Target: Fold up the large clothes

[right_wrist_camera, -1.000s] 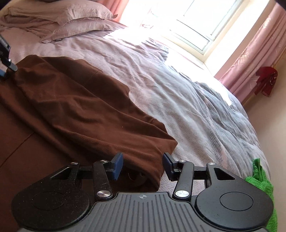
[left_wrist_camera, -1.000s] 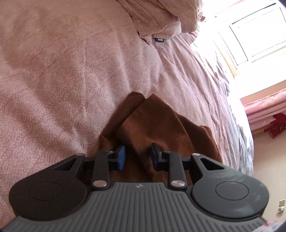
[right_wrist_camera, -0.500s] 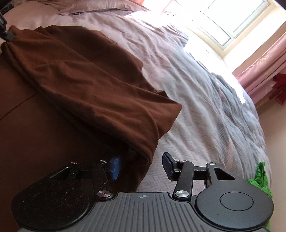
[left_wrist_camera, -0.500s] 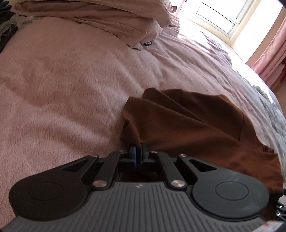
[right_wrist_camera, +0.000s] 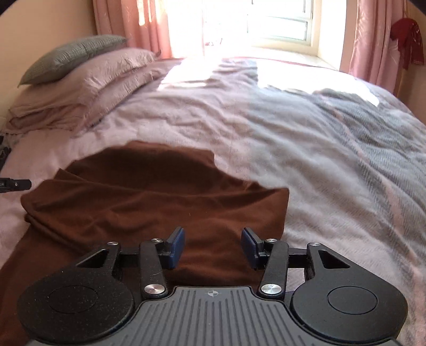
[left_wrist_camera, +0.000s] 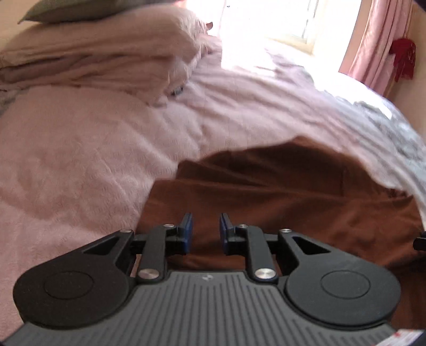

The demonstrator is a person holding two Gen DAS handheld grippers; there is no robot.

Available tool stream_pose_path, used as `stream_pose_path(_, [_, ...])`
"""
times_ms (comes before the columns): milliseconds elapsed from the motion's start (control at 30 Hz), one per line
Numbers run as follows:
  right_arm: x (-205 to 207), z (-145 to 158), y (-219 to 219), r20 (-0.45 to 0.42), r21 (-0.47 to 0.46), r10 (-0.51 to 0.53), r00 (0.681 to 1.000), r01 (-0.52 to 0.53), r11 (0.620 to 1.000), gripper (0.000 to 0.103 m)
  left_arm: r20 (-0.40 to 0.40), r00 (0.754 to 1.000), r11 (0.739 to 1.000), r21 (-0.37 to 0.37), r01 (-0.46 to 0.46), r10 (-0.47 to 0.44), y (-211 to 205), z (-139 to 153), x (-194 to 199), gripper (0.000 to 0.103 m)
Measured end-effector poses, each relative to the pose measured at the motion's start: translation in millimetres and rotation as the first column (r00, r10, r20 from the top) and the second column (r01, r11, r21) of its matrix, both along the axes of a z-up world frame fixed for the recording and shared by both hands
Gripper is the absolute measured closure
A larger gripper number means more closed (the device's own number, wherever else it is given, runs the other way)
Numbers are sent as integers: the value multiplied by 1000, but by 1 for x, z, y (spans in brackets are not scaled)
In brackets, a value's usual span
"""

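Observation:
A large brown garment (left_wrist_camera: 279, 191) (right_wrist_camera: 149, 202) lies folded over on the pink bed cover, its upper layer forming a band across the lower one. My left gripper (left_wrist_camera: 203, 230) hovers open over the garment's left part, nothing between its blue pads. My right gripper (right_wrist_camera: 211, 246) is open wider, above the garment near its right edge, also holding nothing. The tip of the left gripper (right_wrist_camera: 16, 184) shows at the left edge of the right wrist view.
Pink pillows (right_wrist_camera: 80, 85) with a grey cushion (right_wrist_camera: 72, 57) on top are stacked at the head of the bed. A grey patterned blanket (right_wrist_camera: 359, 138) covers the right side. Behind are a bright window (right_wrist_camera: 277, 24), pink curtains (right_wrist_camera: 372, 40) and a red item (right_wrist_camera: 407, 37) hanging.
My left gripper was shut on the garment's edge half a second ago and has let it go. Both grippers have lifted and tilted up; the garment now lies flatter, folded over.

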State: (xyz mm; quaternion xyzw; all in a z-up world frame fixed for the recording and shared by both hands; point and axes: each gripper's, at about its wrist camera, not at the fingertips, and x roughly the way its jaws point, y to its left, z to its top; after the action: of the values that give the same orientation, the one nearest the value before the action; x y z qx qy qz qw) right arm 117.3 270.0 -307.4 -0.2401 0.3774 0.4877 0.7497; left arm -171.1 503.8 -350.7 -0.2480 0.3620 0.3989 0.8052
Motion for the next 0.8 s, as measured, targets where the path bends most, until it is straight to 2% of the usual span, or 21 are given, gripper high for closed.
stream_pose_path(33, [2,-14,2,-3,-59,-4,1000,4,998,58,-44,999,999,-41,1,-3,6,-18,4,84])
stream_pose_path(67, [2,-21,0,1,-73,14,1000,-14,997,60,-31,1000,999,-36,6,-7,8,-23,2,84])
stream_pose_path(167, [-1,-8,1,33,-102,52,998,-49,994,61,-14,1000,1000,9,16,-16,8,-1,-2,85])
stream_pose_path(233, [-2,11,3,51,-53,43,998,-40,998,61,44,999,998,62,10,-13,6,17,-10,85])
stream_pose_path(300, [-2,24,6,69,34,39,997,-42,999,61,66,997,998,67,22,-27,12,22,-11,85])
stream_pose_path(400, [8,19,21,62,80,28,998,-33,996,61,-13,998,997,47,61,-61,27,0,5,85])
stream_pose_path(467, [25,-7,36,45,-14,2,999,-2,1000,61,-75,996,999,8,48,-47,42,-16,15,86])
stream_pose_path(500, [36,-18,40,32,-83,-29,999,31,996,61,-60,998,999,8,33,-33,46,-12,16,87])
stream_pose_path(533, [46,-20,39,14,-90,-52,999,53,995,63,-22,999,999,25,25,-24,48,-2,15,87])
stream_pose_path(600, [62,-6,34,-32,-24,-79,996,78,997,63,42,998,996,84,41,-44,51,20,16,87])
stream_pose_path(667, [75,11,40,-55,33,-60,997,61,998,63,72,994,991,112,70,-78,61,35,29,87])
stream_pose_path(733, [84,21,58,-85,82,-18,996,25,996,63,111,983,987,77,140,-148,79,41,55,87])
stream_pose_path(800, [95,21,81,-151,113,22,988,-4,994,63,155,965,977,-8,215,-211,96,38,82,85])
